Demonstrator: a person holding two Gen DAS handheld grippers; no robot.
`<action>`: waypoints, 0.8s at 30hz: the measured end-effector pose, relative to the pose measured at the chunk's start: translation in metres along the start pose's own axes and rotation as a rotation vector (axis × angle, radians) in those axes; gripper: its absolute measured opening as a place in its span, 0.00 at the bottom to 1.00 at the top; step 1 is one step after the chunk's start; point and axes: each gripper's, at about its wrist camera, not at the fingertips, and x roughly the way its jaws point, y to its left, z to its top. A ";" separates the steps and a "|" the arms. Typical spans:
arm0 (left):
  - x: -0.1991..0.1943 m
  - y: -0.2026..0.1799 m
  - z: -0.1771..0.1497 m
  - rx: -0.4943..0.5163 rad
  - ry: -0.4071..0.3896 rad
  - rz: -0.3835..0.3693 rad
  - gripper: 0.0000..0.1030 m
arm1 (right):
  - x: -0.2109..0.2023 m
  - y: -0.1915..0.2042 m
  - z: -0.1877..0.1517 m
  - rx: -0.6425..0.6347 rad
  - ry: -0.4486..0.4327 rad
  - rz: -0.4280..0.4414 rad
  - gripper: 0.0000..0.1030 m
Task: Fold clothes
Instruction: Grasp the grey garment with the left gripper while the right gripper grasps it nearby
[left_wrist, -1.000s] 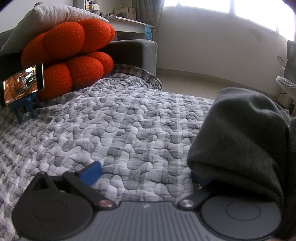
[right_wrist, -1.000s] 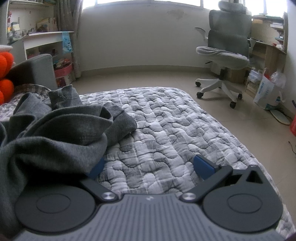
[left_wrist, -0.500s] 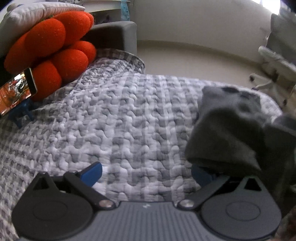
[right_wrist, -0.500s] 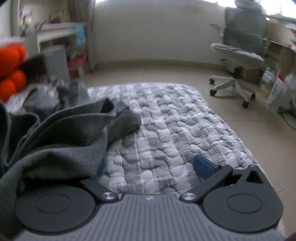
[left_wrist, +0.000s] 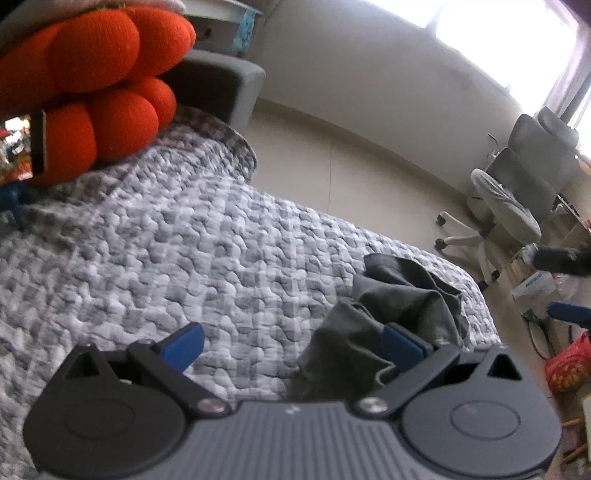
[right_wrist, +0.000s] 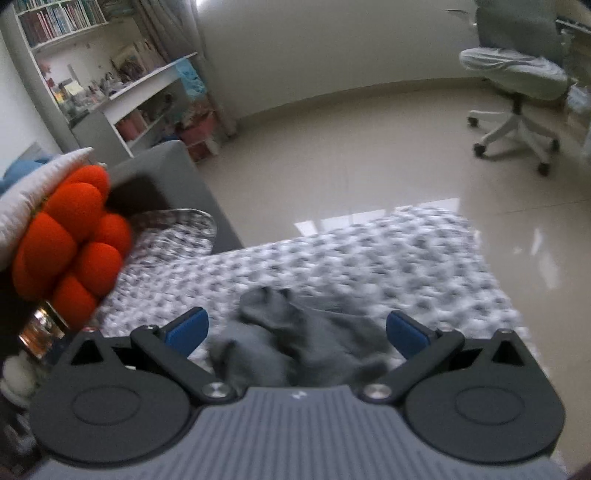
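Observation:
A dark grey garment (left_wrist: 402, 299) lies crumpled in a heap on the grey-and-white quilt (left_wrist: 184, 251), near its right edge. My left gripper (left_wrist: 291, 347) is open above the quilt; a fold of the garment sits against the inside of its right finger (left_wrist: 400, 347), and nothing is pinched. In the blurred right wrist view the same garment (right_wrist: 295, 343) lies on the quilt (right_wrist: 388, 258) below the gap of my right gripper (right_wrist: 295, 330), which is open and held above it. The garment's near part is hidden behind both gripper bodies.
An orange knot cushion (left_wrist: 99, 85) and a phone (left_wrist: 22, 147) on a stand sit at the quilt's far left, by a grey sofa arm (left_wrist: 218, 85). An office chair (left_wrist: 517, 195) stands on the tiled floor beyond the quilt's right edge, with bags (left_wrist: 565, 365) beside it. White shelves (right_wrist: 140, 96) line the wall.
The garment, draped high against one finger of each gripper before, now lies in a low heap on the quilt. Both grippers have risen and tilted, and the right view swung left.

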 end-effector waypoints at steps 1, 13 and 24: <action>0.003 0.000 0.000 -0.003 0.006 -0.009 1.00 | 0.009 0.004 -0.004 -0.002 0.008 -0.001 1.00; 0.033 -0.029 -0.005 0.009 0.041 -0.012 1.00 | 0.054 -0.008 -0.051 -0.088 0.130 0.018 0.70; 0.027 -0.053 -0.011 0.204 -0.015 0.032 0.99 | 0.032 -0.002 -0.055 -0.160 0.042 -0.112 0.79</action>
